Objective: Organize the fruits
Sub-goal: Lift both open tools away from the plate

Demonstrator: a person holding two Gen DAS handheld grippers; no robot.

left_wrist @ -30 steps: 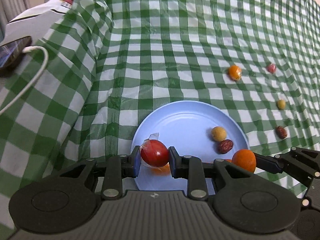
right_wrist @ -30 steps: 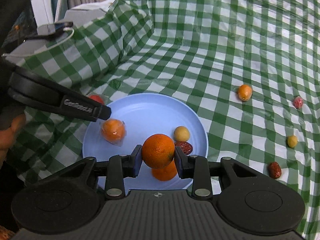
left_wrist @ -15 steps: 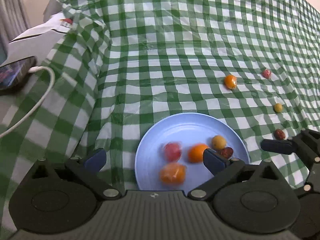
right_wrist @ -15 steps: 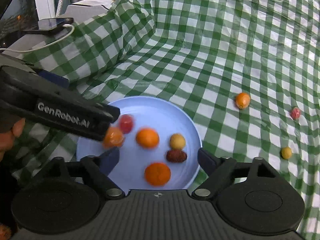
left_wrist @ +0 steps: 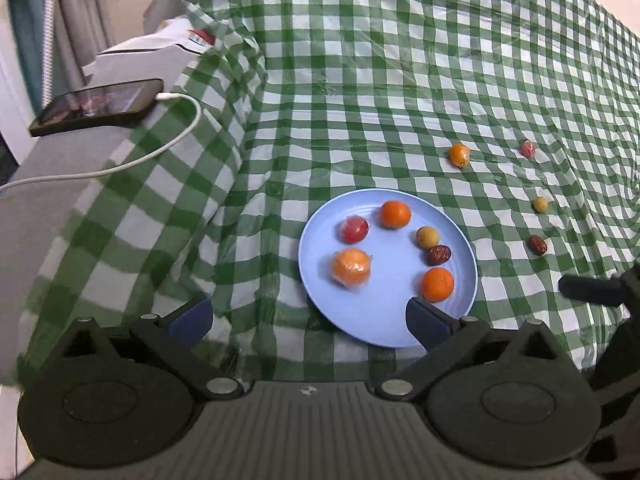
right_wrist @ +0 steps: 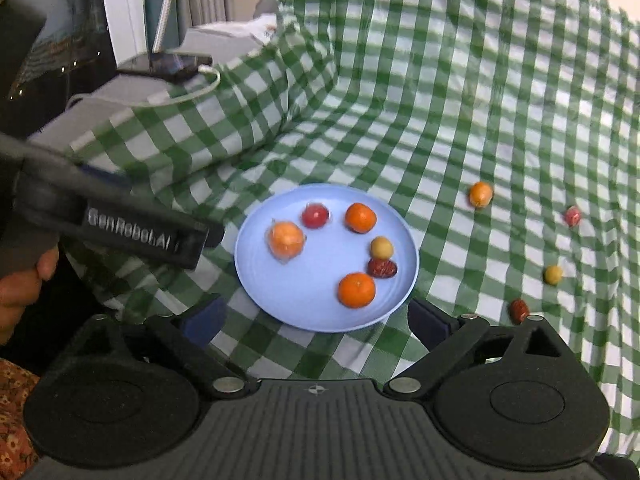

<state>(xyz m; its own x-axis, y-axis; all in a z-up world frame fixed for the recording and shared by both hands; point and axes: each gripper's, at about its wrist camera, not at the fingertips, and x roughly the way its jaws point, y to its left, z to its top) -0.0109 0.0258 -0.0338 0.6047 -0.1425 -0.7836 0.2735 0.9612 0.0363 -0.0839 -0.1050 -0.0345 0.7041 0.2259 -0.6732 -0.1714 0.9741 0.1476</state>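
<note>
While both are held back from the blue plate [left_wrist: 316, 240], the left claw [left_wrist: 308, 320] and the right claw [right_wrist: 316, 320] are seen with fingers spread wide apart and nothing between them. On the plate, six fruits are gathered: a wrapped orange fruit [left_wrist: 351, 267], a wrapped red fruit [left_wrist: 354, 229], two oranges [left_wrist: 395, 214], a small yellow fruit [left_wrist: 427, 237] touching a red date [left_wrist: 439, 255]. Four more fruits are left on the checked cloth [left_wrist: 360, 80] over the counter, well apart to the right: an orange one [left_wrist: 459, 155], a red one [left_wrist: 527, 149], a yellow one [left_wrist: 540, 204] and a date [left_wrist: 536, 244]. A phone [left_wrist: 96, 106] with a white cable [left_wrist: 160, 152] is seen at far left
</note>
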